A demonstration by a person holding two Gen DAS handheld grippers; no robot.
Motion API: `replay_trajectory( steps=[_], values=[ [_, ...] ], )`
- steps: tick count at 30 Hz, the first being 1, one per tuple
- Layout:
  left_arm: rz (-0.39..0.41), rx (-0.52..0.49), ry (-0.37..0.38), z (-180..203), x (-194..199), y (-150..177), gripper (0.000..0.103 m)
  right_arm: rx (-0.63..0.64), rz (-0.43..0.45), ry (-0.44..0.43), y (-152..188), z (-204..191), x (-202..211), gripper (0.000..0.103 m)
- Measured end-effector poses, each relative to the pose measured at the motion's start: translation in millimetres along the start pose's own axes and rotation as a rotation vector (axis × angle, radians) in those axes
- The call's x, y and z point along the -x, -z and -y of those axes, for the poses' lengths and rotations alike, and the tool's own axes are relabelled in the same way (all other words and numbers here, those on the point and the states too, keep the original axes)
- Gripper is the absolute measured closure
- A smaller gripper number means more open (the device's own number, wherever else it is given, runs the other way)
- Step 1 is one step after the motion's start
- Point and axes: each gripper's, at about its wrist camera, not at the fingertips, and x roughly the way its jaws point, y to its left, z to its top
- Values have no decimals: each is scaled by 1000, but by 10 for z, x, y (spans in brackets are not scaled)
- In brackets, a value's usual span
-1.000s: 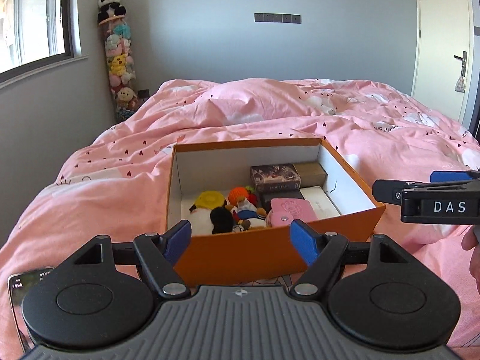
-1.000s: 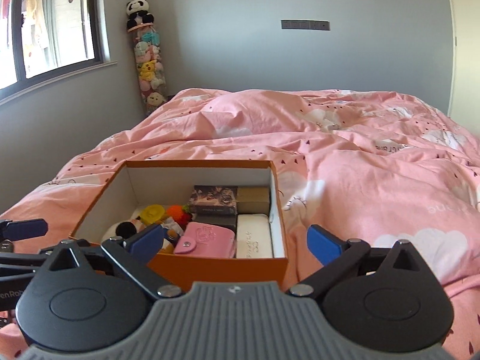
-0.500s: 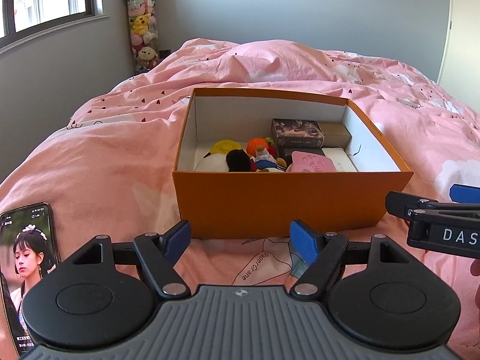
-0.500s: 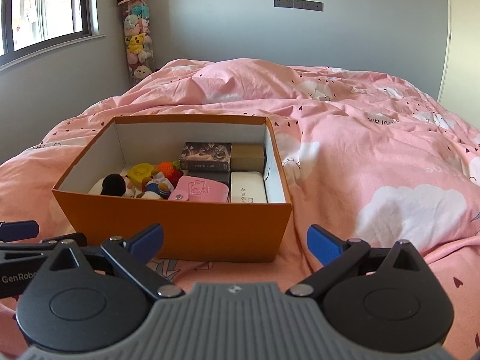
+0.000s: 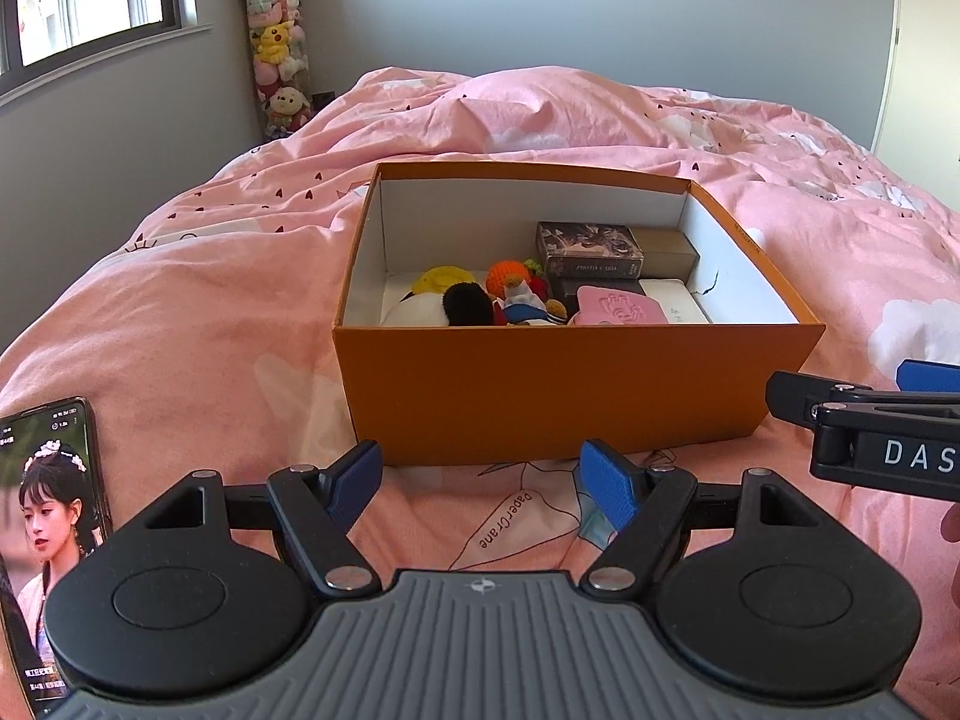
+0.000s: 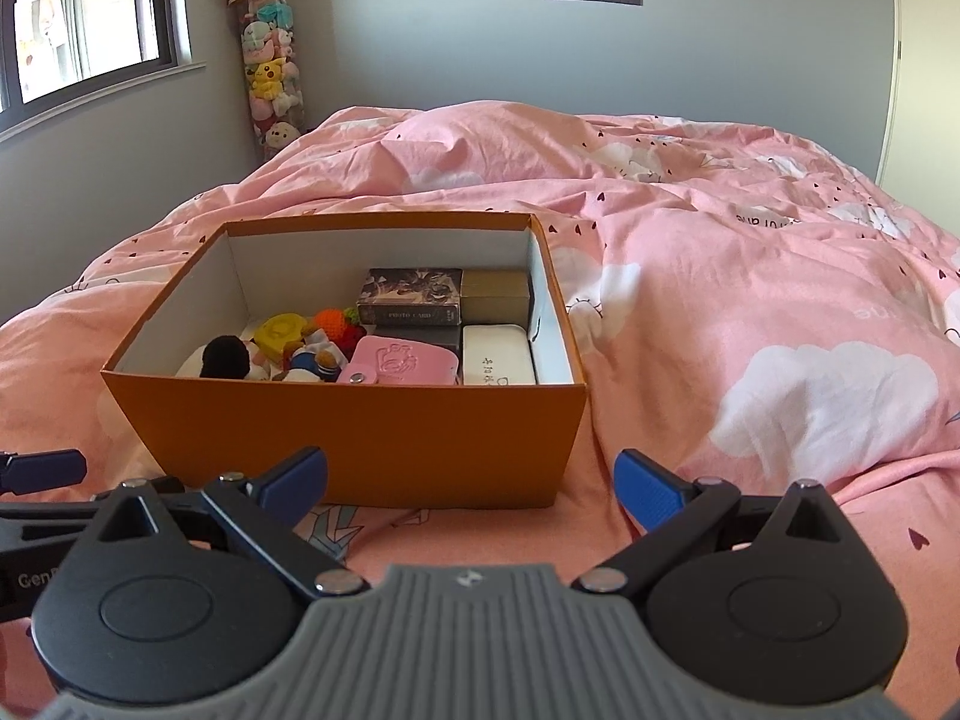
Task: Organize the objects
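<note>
An open orange box (image 5: pixel 540 384) (image 6: pixel 360 432) sits on the pink bed. It holds a dark photo-card box (image 5: pixel 588 249) (image 6: pixel 411 295), a pink wallet (image 5: pixel 618 307) (image 6: pixel 399 361), a white case (image 6: pixel 497 354), small plush toys (image 5: pixel 462 300) (image 6: pixel 282 348) and a tan box (image 6: pixel 497 294). My left gripper (image 5: pixel 486 486) is open and empty, just in front of the box. My right gripper (image 6: pixel 471 486) is open and empty, in front of the box's right corner.
A phone (image 5: pixel 48 516) with a lit screen lies on the bed at the left. A tall tube of plush toys (image 5: pixel 276 60) stands in the far left corner by the window. The pink duvet (image 6: pixel 750 300) spreads to the right.
Both grippers have pulled back from the box and lowered; the box looks farther away and the phone has come into the left view. Both stay open.
</note>
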Motion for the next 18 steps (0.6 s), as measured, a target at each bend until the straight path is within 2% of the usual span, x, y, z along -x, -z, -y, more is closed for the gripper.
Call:
replay_trajectory(
  steps=[18],
  values=[
    [-6,-1,-1,-1,-12,-6,15,-6,-20,-2,16,-14,-33,1]
  ],
)
